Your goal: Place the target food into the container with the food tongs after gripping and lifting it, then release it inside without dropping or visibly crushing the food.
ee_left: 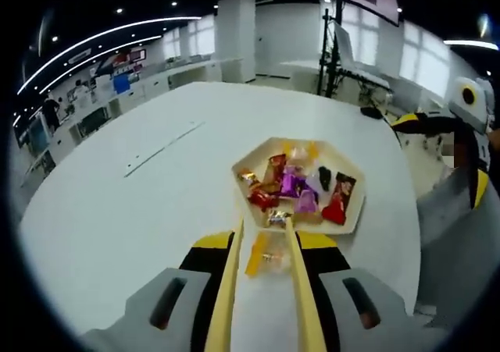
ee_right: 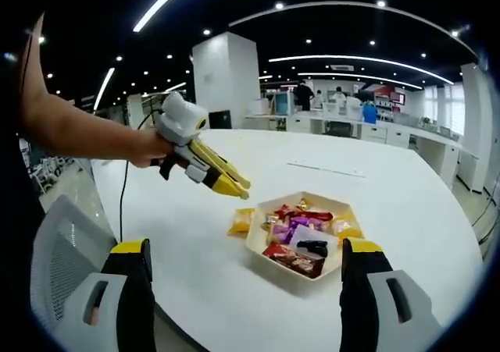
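Observation:
A cream hexagonal tray (ee_left: 349, 216) holds several wrapped candies in red, purple, gold and black. My left gripper (ee_left: 264, 247) is shut on yellow food tongs (ee_left: 226, 289), whose arms stand apart with their tips at the tray's near edge. An orange-wrapped candy (ee_left: 264, 257) lies on the table between the tong arms, outside the tray; the tongs grip nothing. In the right gripper view a hand holds the left gripper (ee_right: 183, 129) with the tongs (ee_right: 223, 176) hanging above the orange candy (ee_right: 241, 222), left of the tray (ee_right: 259, 247). My right gripper (ee_right: 247, 247) is wide open with nothing in it.
The big round white table (ee_left: 141, 204) has bare surface all around the tray. A grey chair (ee_right: 58, 266) stands at the table's near edge. A person's bare arm (ee_right: 70, 129) reaches in from the left. Desks, a pillar and people are far behind.

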`<action>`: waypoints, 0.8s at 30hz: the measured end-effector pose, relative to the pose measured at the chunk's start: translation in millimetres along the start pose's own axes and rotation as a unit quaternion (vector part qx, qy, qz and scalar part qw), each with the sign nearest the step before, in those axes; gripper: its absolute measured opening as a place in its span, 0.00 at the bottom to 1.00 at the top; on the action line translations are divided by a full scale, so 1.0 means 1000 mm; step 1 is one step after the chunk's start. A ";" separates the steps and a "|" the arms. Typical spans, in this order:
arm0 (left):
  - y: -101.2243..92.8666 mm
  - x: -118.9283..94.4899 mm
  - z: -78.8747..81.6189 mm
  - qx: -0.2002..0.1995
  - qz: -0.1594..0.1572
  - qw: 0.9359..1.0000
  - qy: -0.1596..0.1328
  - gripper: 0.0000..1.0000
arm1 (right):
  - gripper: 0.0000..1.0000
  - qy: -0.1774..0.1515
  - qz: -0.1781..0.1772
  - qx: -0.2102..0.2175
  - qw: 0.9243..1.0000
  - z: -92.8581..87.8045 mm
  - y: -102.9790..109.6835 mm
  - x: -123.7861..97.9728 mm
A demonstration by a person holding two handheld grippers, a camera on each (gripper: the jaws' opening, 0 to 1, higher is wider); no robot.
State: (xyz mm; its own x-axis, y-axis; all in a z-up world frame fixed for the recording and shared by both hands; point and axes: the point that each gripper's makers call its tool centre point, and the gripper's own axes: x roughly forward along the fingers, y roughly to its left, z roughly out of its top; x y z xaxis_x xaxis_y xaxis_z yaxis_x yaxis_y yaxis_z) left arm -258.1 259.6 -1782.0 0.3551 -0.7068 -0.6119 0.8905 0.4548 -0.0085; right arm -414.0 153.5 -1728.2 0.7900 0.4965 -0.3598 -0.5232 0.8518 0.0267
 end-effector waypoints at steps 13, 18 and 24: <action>0.011 0.018 -0.034 -0.019 0.007 0.998 0.060 0.25 | 0.99 0.002 -0.005 0.001 1.000 -0.001 -0.003 0.000; 0.008 0.012 -0.046 -0.008 -0.001 0.996 0.088 0.25 | 0.99 0.006 -0.002 0.000 1.000 -0.002 -0.001 0.001; -0.001 -0.016 -0.065 0.022 -0.022 0.991 0.126 0.25 | 0.99 0.004 -0.008 0.000 1.000 -0.001 -0.003 0.000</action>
State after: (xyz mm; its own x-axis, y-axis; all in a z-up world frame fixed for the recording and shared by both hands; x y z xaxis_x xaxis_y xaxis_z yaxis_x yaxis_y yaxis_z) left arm -282.8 305.7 -1824.2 0.2380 -0.5646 -0.7903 0.9174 0.3979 -0.0081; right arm -412.6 150.3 -1729.6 0.7959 0.4809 -0.3678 -0.5101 0.8599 0.0203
